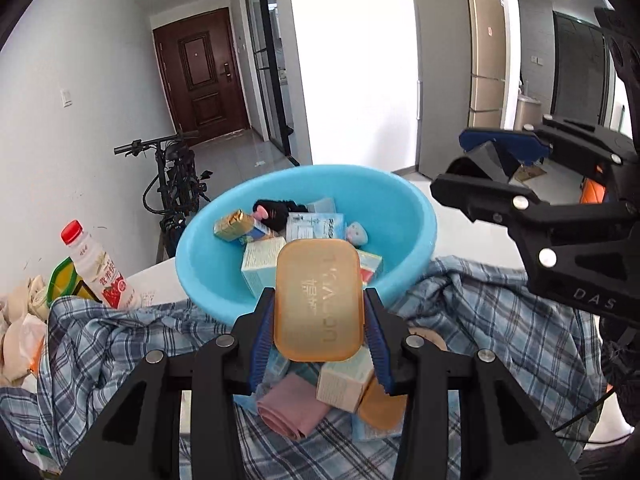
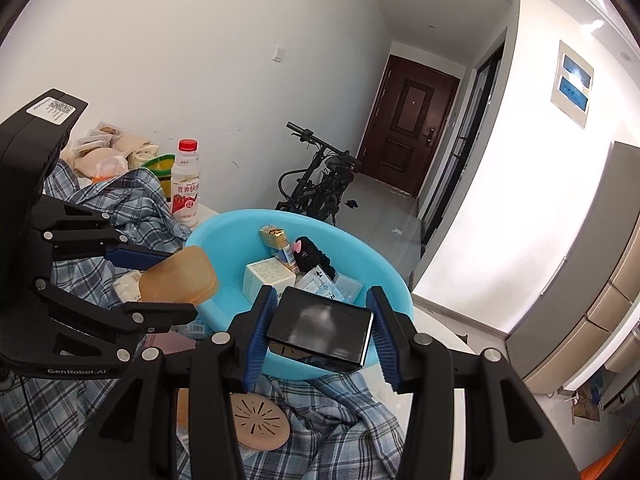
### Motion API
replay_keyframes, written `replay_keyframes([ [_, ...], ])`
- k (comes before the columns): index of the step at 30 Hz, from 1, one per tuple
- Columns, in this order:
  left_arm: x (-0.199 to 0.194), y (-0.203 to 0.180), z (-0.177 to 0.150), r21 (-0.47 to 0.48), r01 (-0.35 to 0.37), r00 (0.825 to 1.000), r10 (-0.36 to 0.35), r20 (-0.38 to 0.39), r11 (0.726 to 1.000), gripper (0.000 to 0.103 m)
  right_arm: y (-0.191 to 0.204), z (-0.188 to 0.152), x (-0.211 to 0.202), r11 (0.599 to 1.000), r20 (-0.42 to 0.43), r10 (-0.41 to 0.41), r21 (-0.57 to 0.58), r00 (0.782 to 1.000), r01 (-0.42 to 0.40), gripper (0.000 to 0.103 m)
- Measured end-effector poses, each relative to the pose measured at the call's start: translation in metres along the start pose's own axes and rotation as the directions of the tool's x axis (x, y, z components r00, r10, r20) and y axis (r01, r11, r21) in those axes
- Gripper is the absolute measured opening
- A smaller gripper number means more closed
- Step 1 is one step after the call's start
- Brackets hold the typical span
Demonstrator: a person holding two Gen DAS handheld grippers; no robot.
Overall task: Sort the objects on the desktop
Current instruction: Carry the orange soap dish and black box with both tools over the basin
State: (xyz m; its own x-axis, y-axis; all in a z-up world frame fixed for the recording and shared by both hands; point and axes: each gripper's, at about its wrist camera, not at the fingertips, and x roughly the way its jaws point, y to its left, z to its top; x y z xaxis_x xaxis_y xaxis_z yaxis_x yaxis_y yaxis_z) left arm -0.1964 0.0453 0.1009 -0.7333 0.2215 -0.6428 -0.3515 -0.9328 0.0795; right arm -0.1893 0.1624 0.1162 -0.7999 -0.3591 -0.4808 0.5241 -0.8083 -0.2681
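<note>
- Soap case (image 1: 319,300), amber and translucent, sits pinched between the blue pads of my left gripper (image 1: 319,316); I see it held up just short of the blue basin (image 1: 416,216), its far end over the near rim.
- Black box (image 2: 320,330) is clamped flat between the pads of my right gripper (image 2: 320,332), which I have over the basin's near edge.
- From the right wrist view I can see the left gripper off to my left, its case poking past the basin rim.
- Inside the basin I count a gold carton (image 1: 236,225), a black plush toy (image 1: 272,212), pale boxes and a sachet.
- Plaid cloth (image 1: 500,320) covers the desk in front of the basin; on it I see a pink folded cloth (image 1: 294,406), another pale box (image 1: 346,382) and a round perforated disc (image 2: 260,422).
- Drink bottle (image 1: 100,268) with a red cap stands upright left of the basin.
</note>
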Motion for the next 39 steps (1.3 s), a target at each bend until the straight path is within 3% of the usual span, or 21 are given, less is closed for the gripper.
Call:
replay_keyframes([
  [15,0.057,0.024,0.054,0.007,0.018,0.998,-0.018,-0.057,1.000,0.045,-0.036,0.030,0.055,0.997,-0.037,0.039,0.067,0.999,-0.036,0.045],
  [27,0.133,0.050,0.095,0.025,-0.044,0.990,0.047,-0.130,0.999,0.045,-0.067,0.041,0.116,0.985,-0.084,0.057,0.165,0.995,-0.042,0.045],
  [34,0.182,0.075,0.114,-0.079,-0.018,0.979,0.001,-0.203,0.997,0.045,-0.089,0.045,0.154,0.978,-0.158,0.086,0.200,0.984,-0.053,0.045],
  [39,0.223,0.089,0.123,-0.171,0.053,0.956,-0.100,-0.276,0.984,0.045,-0.104,0.043,0.176,0.975,-0.223,0.107,0.216,0.969,-0.058,0.045],
])
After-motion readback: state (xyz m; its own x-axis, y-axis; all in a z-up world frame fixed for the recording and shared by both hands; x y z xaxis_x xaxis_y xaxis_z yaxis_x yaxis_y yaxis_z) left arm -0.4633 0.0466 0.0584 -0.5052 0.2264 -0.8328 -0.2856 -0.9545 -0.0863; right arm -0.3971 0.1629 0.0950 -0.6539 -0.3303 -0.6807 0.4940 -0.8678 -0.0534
